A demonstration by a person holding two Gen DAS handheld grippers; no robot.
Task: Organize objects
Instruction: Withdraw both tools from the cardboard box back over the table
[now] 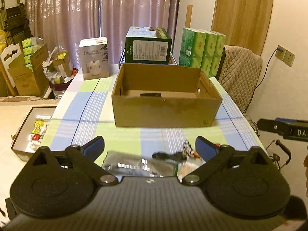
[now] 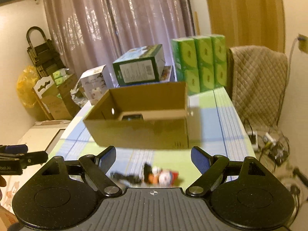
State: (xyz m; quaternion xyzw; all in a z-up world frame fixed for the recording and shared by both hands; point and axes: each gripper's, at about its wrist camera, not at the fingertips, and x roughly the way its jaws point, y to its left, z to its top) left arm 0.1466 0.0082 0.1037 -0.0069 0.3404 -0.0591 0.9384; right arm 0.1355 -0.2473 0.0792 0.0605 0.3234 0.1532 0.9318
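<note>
We hold both grippers low over the near edge of the counter, its checked cloth in green, blue and white. Left gripper: fingers spread wide, nothing between them. Right gripper: fingers likewise spread and empty. Just ahead of the left fingers lies a flat silvery foil packet, blurred, its long axis running across the view from finger to finger; beside it to the right sits a small dark item we cannot name. In the right wrist view a small toy figure in red, white and orange lies on its side just ahead of the fingers, slightly right of centre, its long axis also crosswise. Beyond both, well apart from the items, stands the open cardboard box, squarely ahead of the left gripper and a little left of the right one; something dark rests on its floor. We judge the packet falls to the left gripper and the figure to the right; each lies crosswise, so closing spans its length unless the wrist turns first. The box is straight forward for either carry.
</note>
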